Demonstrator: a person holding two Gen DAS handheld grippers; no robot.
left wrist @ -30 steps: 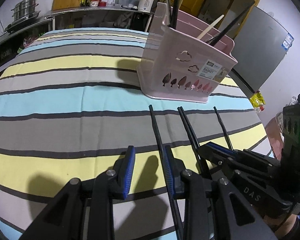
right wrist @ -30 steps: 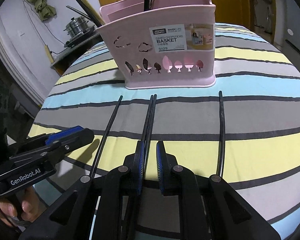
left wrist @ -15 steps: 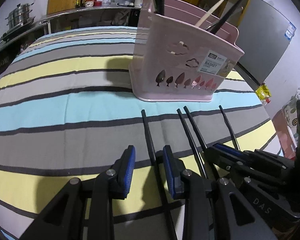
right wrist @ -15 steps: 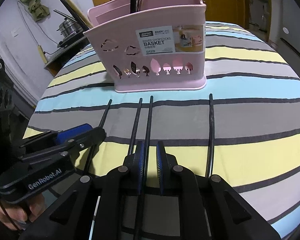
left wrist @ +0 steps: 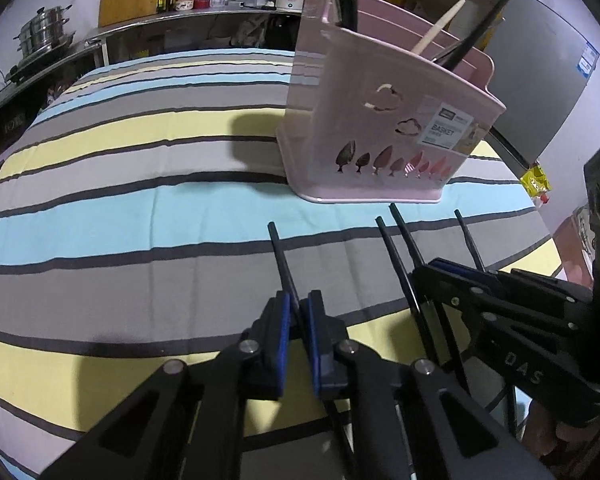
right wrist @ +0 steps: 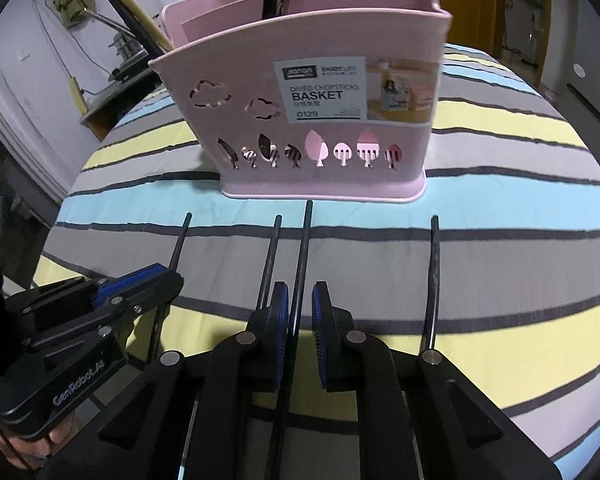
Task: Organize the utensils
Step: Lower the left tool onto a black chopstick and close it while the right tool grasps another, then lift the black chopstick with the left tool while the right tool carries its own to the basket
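Several black chopsticks lie side by side on the striped tablecloth, in front of a pink chopstick basket (left wrist: 384, 128) (right wrist: 320, 112) that holds more utensils. My left gripper (left wrist: 299, 312) is shut on the leftmost chopstick (left wrist: 281, 256), which also shows in the right wrist view (right wrist: 179, 242). My right gripper (right wrist: 300, 300) has its jaws narrowly around the third chopstick (right wrist: 303, 248); a small gap shows on the right side. It also shows in the left wrist view (left wrist: 440, 270). Another chopstick (right wrist: 434, 268) lies at the right.
The round table's striped cloth (left wrist: 140, 200) stretches left and behind the basket. A counter with a steel pot (left wrist: 44, 40) and bottles stands at the back. A grey fridge (left wrist: 540, 80) is at the right.
My left gripper has closed from wide open onto the leftmost chopstick. Both grippers have moved closer to the basket. The right jaws stay narrow around their chopstick.
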